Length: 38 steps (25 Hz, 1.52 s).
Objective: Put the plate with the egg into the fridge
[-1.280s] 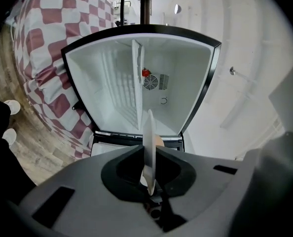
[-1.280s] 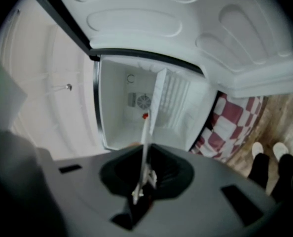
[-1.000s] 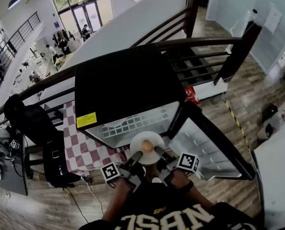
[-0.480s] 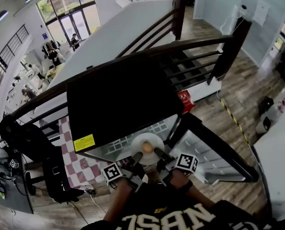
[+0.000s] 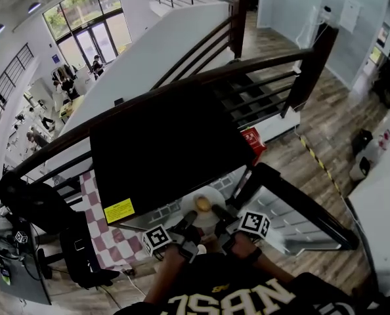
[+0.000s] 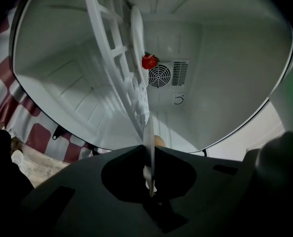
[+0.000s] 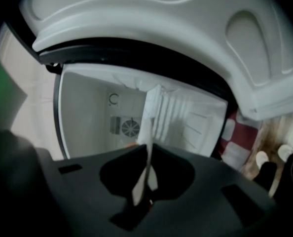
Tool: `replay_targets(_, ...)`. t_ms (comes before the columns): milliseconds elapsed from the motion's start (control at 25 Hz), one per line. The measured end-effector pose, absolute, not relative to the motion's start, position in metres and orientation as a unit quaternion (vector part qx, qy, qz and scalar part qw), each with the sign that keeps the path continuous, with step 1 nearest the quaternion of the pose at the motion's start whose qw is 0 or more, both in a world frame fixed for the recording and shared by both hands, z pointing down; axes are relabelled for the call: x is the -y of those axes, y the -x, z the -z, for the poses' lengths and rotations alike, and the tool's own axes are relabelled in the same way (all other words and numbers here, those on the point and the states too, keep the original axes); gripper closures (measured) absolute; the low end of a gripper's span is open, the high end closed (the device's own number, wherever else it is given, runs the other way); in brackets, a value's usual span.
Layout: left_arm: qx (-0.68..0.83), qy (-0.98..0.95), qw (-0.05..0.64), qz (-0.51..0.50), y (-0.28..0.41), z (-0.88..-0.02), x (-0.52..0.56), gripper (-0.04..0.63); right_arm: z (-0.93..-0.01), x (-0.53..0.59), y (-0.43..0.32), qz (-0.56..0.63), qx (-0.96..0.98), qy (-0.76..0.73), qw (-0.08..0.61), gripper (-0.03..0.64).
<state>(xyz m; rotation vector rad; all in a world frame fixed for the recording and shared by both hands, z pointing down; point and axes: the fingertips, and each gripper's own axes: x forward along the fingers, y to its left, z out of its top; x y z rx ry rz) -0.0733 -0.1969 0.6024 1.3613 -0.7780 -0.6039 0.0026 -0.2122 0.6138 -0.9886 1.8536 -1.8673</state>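
My left gripper and right gripper each clamp the near rim of the plate; the egg sits on it. I see the plate at the open fridge mouth, just before the white shelf; a strawberry sits further in.

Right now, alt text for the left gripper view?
Left gripper shut on a white plate seen edge-on, egg peeking past it. Ahead, the open white fridge: shelf, rear fan vent, red strawberry-like item beside the vent.
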Motion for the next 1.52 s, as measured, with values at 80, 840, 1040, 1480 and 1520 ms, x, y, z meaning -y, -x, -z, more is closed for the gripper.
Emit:
replay_targets(80,0.349,-0.605,0.664,0.266,0.075,-0.607,0.199,0.557,-0.618,0.213,-0.003,0.658,-0.642,0.354,0.171,0.575)
replay_targets(840,0.352,-0.583,0.675,0.283,0.088,-0.614,0.219,0.555,-0.617,0.242,0.008,0.637,-0.656,0.354,0.197,0.577)
replay_targets(1040,0.346,-0.578,0.682,0.285,0.086,-0.613,0.219,0.555,-0.618,0.248,0.009,0.635,-0.653,0.359,0.203,0.577)
replay_targets(1480,0.332,-0.578,0.691,0.28,0.084,-0.609,0.219,0.555,-0.618,0.252,0.01,0.63,-0.644,0.382,0.206,0.574)
replay_targets(1520,0.332,-0.578,0.691,0.28,0.084,-0.609,0.219,0.555,-0.618,0.252,0.011,0.63,-0.643,0.382,0.207,0.574)
